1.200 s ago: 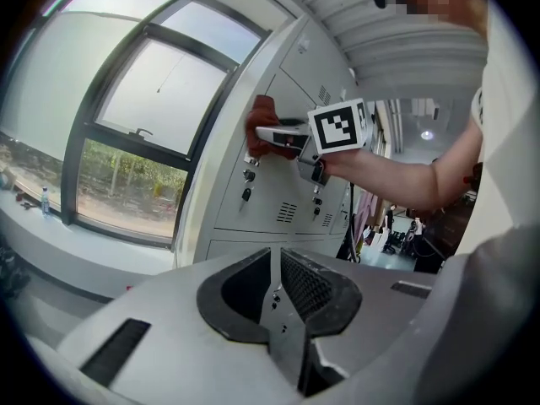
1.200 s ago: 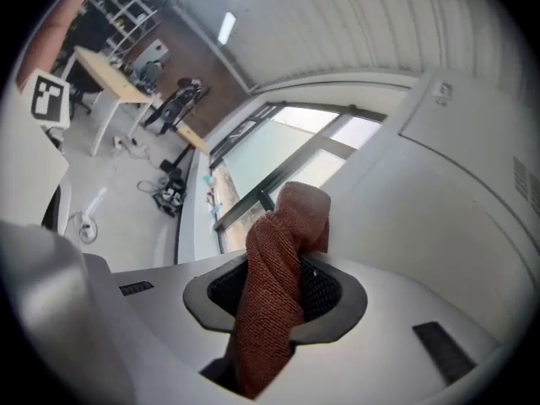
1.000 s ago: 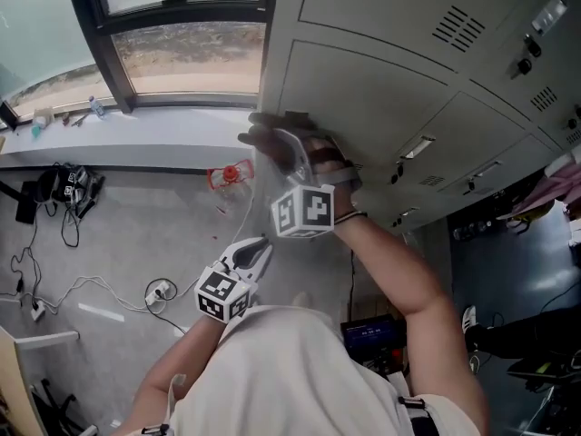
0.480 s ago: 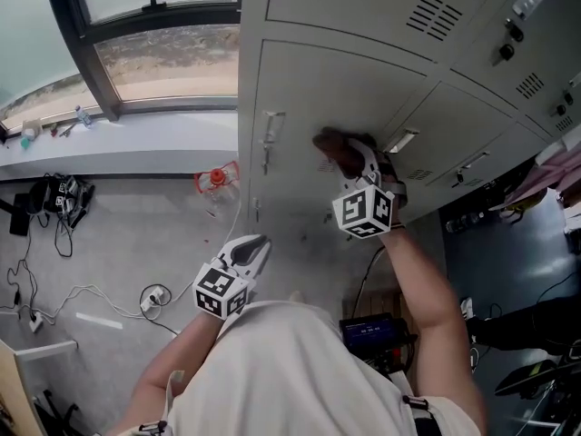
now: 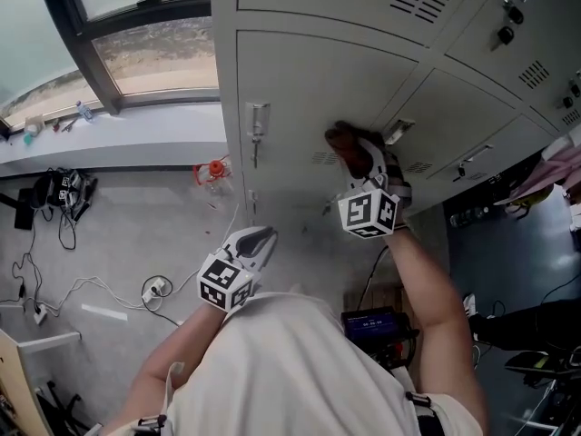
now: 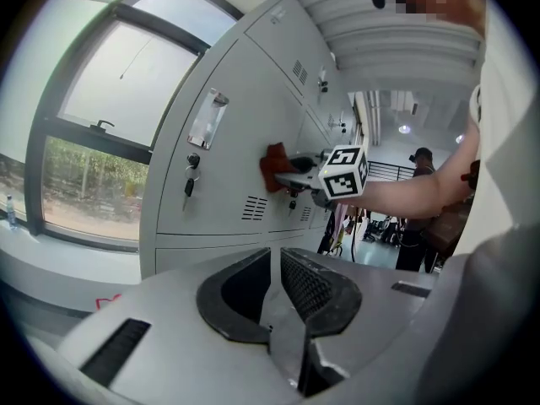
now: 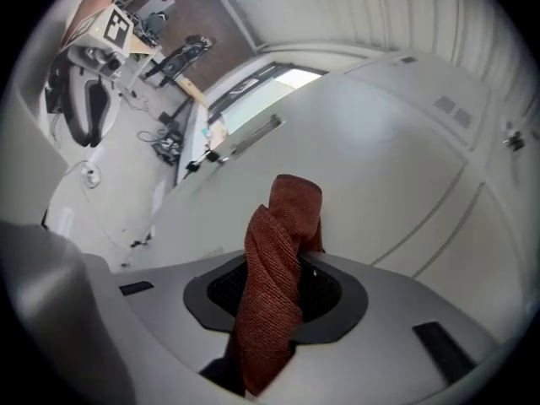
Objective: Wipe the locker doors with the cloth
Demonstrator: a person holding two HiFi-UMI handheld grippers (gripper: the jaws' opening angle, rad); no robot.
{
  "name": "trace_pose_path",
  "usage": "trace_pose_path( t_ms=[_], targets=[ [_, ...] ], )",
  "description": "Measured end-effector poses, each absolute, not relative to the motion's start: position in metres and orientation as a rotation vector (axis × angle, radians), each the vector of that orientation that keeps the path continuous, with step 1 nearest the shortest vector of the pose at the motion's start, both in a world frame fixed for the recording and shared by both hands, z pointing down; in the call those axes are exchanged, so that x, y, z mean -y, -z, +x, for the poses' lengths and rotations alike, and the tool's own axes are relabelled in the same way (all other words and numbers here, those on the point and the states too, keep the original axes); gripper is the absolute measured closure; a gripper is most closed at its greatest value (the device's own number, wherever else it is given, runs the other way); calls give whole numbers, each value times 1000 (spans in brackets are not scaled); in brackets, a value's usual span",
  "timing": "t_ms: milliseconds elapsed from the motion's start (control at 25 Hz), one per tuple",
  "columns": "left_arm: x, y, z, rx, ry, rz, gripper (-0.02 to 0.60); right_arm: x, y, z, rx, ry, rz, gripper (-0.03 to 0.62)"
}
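Observation:
A rust-red cloth (image 7: 278, 285) is bunched between the jaws of my right gripper (image 7: 283, 268), which is shut on it. In the head view the right gripper (image 5: 356, 157) presses the cloth (image 5: 340, 139) against a grey locker door (image 5: 300, 89), near its lower right corner. From the left gripper view the cloth (image 6: 274, 165) shows flat against the same door (image 6: 228, 150). My left gripper (image 5: 256, 240) hangs low beside the person's body, away from the lockers. Its jaws (image 6: 276, 289) are shut with nothing between them.
More grey locker doors (image 5: 472, 125) run to the right. A key hangs in the door's lock (image 6: 192, 175) under a label holder (image 5: 257, 121). A window (image 5: 145, 53) and sill lie left. Cables and a power strip (image 5: 154, 291) litter the floor. A dark case (image 5: 372, 321) sits below.
The right gripper has swept the cloth rightward across the locker door, from near its left edge to its lower right part. The left gripper has hardly moved.

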State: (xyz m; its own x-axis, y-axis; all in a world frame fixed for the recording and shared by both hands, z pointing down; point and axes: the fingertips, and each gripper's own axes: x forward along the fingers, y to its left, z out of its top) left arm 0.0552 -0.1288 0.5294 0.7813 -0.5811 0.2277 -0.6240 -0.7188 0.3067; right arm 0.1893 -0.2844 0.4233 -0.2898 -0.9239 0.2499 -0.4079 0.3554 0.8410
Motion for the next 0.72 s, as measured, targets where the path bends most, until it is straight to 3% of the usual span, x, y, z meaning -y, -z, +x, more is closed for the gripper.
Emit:
trace_pose_path(
  t_ms=[360,720],
  targets=[
    [124,-535,21,1113,-161,2498,540,285,-608,175,1665,770,677,474],
    [125,-538,-3,1202,-122,2444,540,286,-557,126,1755,939,726,474]
  ],
)
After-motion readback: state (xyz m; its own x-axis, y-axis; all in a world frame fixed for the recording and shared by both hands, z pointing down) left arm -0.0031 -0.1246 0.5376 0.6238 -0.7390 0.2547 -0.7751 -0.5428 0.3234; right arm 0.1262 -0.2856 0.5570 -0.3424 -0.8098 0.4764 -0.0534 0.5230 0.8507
